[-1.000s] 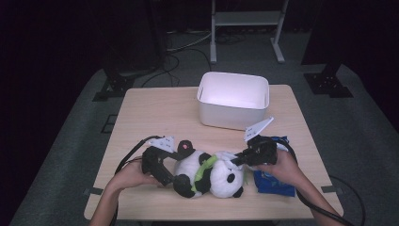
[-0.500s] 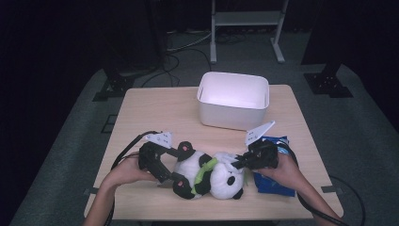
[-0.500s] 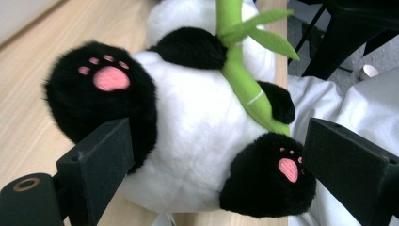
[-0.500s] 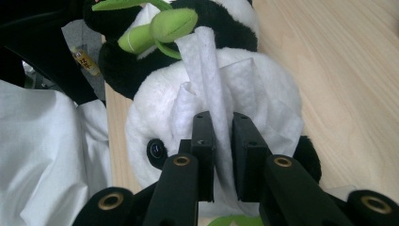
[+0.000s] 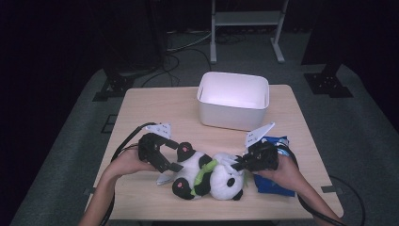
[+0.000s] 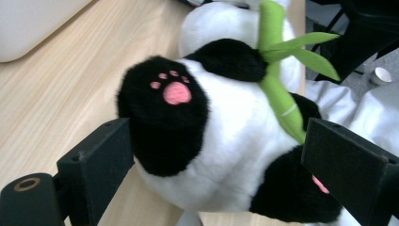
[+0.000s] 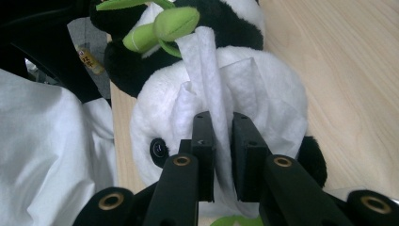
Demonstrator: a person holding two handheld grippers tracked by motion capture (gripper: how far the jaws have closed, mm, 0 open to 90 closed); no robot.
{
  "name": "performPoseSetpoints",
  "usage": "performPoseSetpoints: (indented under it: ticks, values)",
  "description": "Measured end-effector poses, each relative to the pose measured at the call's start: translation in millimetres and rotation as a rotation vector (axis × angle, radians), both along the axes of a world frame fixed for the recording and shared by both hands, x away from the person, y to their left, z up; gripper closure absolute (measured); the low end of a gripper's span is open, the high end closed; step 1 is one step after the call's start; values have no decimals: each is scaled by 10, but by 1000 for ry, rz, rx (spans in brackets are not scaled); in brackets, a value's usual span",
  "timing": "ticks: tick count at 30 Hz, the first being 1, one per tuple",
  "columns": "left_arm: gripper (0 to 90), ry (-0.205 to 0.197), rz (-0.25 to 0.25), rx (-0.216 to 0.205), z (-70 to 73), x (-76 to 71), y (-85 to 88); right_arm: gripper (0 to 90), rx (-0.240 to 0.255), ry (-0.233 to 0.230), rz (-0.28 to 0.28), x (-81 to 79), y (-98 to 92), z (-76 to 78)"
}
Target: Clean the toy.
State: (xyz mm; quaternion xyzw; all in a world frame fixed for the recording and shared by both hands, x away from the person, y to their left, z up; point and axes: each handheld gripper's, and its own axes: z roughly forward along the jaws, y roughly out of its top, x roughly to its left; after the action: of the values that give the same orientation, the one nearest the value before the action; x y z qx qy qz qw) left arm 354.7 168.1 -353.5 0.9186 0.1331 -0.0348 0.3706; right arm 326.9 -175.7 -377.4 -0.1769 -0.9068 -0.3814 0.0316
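A black-and-white panda plush [image 5: 207, 174] with a green bamboo sprig lies on its back at the near edge of the table. My left gripper [image 5: 171, 155] is open, and its jaws stand on either side of the panda's lower body [image 6: 221, 155], beside the paw with the pink print [image 6: 171, 92]. My right gripper [image 5: 235, 165] is shut on a white wipe [image 7: 207, 70] that is draped over the panda's head [image 7: 282, 99]. The wipe runs up between the two right fingers [image 7: 203, 141].
A white bin [image 5: 234, 101] stands at the back middle of the wooden table [image 5: 155, 108]. A blue packet [image 5: 275, 183] lies under my right hand. A pale sheet [image 5: 164, 179] sticks out from under the panda's left side. Beyond the table is dark floor with cables.
My left gripper has risen slightly by the panda's feet, with its jaws still wide. The right gripper has kept its hold on the wipe and stayed in place.
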Motion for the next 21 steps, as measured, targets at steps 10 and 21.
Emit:
performPoseSetpoints:
  ticks: [10,21]
  values:
    - [133,37,-5,13,-42,146,-120,800,6,8,9,-19,3,-5]
    - [375,36,-10,66,-127,266,-274,800,12,15,10,-8,3,-9]
